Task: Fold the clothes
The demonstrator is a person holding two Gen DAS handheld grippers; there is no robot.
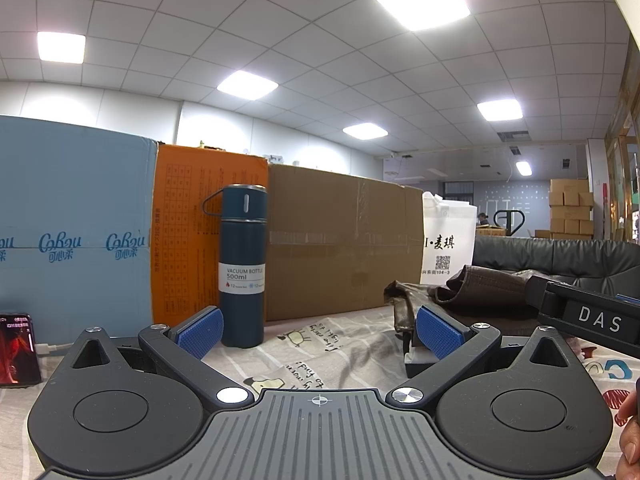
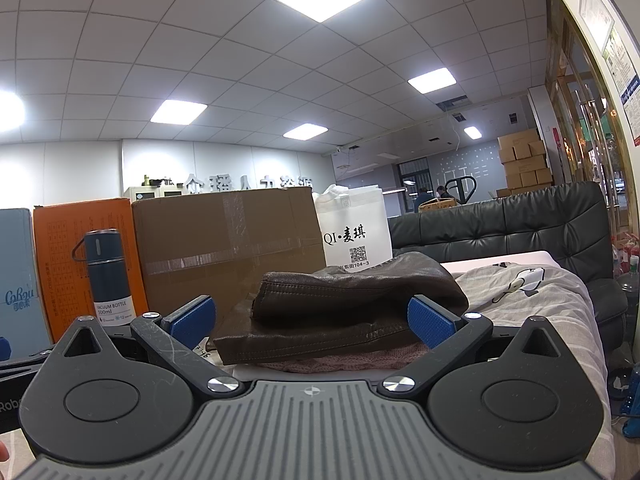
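Observation:
A brown leather garment [image 2: 352,304] lies folded in a stack on a pink knit piece [image 2: 360,360], on the printed grey cloth [image 2: 532,304] that covers the table. My right gripper [image 2: 310,324] is open, low over the table, its blue pads [image 2: 430,320] on either side of the stack's near edge. My left gripper [image 1: 318,330] is open and empty. The brown garment [image 1: 472,288] shows in the left wrist view, behind and beside its right pad [image 1: 438,330]. The right gripper's body [image 1: 588,316] enters that view at the right.
A blue vacuum bottle [image 1: 243,266] stands just past the left gripper's left pad. Blue, orange and brown cardboard boxes [image 1: 340,240] and a white bag [image 1: 448,240] line the back. A phone [image 1: 16,350] lies at the left. A black sofa [image 2: 520,224] stands behind.

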